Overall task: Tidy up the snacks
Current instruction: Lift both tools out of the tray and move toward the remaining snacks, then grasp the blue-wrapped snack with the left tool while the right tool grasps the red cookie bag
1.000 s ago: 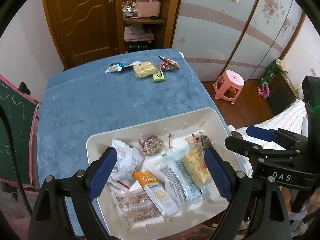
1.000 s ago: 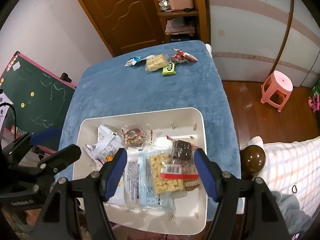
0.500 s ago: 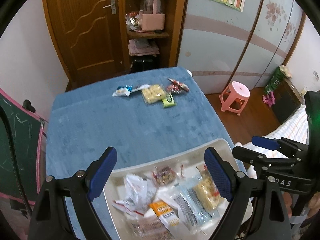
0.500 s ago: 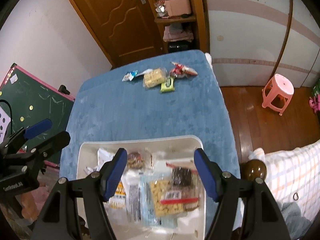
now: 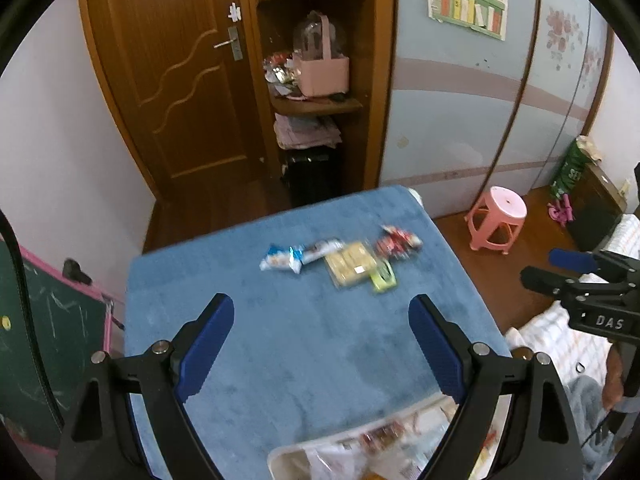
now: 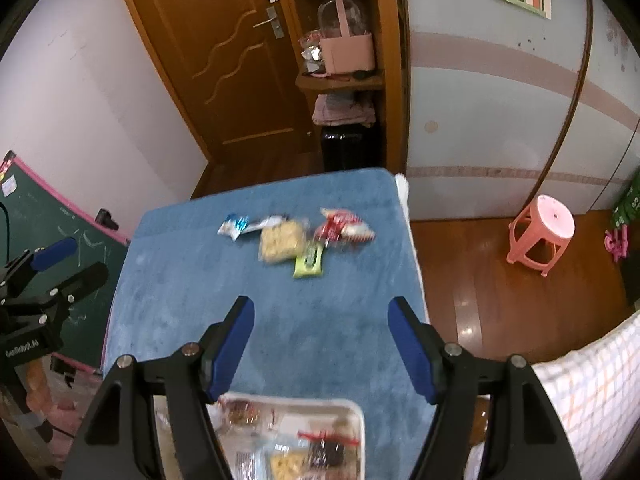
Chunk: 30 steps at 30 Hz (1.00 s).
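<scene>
Snacks (image 5: 344,262) are lying clustered at the far end of the blue table (image 5: 288,344); more are sitting in the white tray (image 6: 352,412) at the near edge. Left gripper (image 5: 320,344) and right gripper (image 6: 320,344) are hovering wide and empty, bare cloth lying between. A pink stool (image 6: 542,232) is standing aside.

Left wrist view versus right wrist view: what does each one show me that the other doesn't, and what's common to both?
Only the left wrist view shows the right gripper off to its right side.

Only the right wrist view shows the left gripper at its left edge, and the dark chocolate snack in the tray.

Both show the blue table, the loose snacks at its far end, including the cracker pack, the green packet and the red packet, the white tray's near rim, the pink stool, the chalkboard and the door. Both sets of fingers stand open with nothing between them.
</scene>
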Tool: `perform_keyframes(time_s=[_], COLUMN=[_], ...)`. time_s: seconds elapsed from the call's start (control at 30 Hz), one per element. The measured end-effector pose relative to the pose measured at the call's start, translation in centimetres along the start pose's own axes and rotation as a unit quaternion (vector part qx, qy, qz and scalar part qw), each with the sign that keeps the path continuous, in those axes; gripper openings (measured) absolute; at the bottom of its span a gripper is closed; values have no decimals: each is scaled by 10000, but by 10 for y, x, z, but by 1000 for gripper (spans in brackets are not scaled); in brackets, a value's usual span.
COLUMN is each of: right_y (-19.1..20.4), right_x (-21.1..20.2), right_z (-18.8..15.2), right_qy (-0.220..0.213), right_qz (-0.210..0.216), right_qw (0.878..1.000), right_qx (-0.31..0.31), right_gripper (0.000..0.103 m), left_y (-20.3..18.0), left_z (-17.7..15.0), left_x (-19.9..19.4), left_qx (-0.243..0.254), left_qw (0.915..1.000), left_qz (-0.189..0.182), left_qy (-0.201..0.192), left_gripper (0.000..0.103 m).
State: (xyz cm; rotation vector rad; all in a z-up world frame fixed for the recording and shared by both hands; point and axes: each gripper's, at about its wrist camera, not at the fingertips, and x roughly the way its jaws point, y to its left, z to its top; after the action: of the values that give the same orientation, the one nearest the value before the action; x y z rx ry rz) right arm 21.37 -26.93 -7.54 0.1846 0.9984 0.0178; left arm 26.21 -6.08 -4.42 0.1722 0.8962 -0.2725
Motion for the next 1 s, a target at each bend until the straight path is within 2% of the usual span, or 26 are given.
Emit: perform_keyframes(time_s=[0.27, 0.47, 0.53, 0.6, 0.77, 0.87, 1.0], right_y=[-11, -17, -19, -21, -15, -13, -18], right_x=[42, 106, 130, 160, 224, 252, 279], right_z=[62, 100, 104, 106, 96, 92, 92], right_qy=[21, 326, 523, 827, 1380, 1559, 1711], right_qz=[-138, -190, -148, -94, -328, -438, -489], right_qw=[9999, 9993, 9985, 9965, 9897, 9866, 9840], right_qx=[-29, -59, -24, 17, -169, -205, 1], right_gripper=[70, 70, 70, 70, 70, 70, 70], left_y=[23, 45, 54, 63, 85, 98, 103], left_z=[51, 68, 69, 67, 61, 58, 52], left_x=[60, 144, 174, 201, 246, 271, 290], left_qx=[-109, -445, -675, -949, -1424, -1725, -1899], left_qw=[9996, 9939, 9887, 9829, 9734, 9656, 9598], left_qz=[42, -9, -181, -189, -87, -47, -39], left_qy=[270, 1010, 1323, 1564, 1795, 1946, 2067], left_gripper=[89, 89, 89, 89, 89, 89, 89])
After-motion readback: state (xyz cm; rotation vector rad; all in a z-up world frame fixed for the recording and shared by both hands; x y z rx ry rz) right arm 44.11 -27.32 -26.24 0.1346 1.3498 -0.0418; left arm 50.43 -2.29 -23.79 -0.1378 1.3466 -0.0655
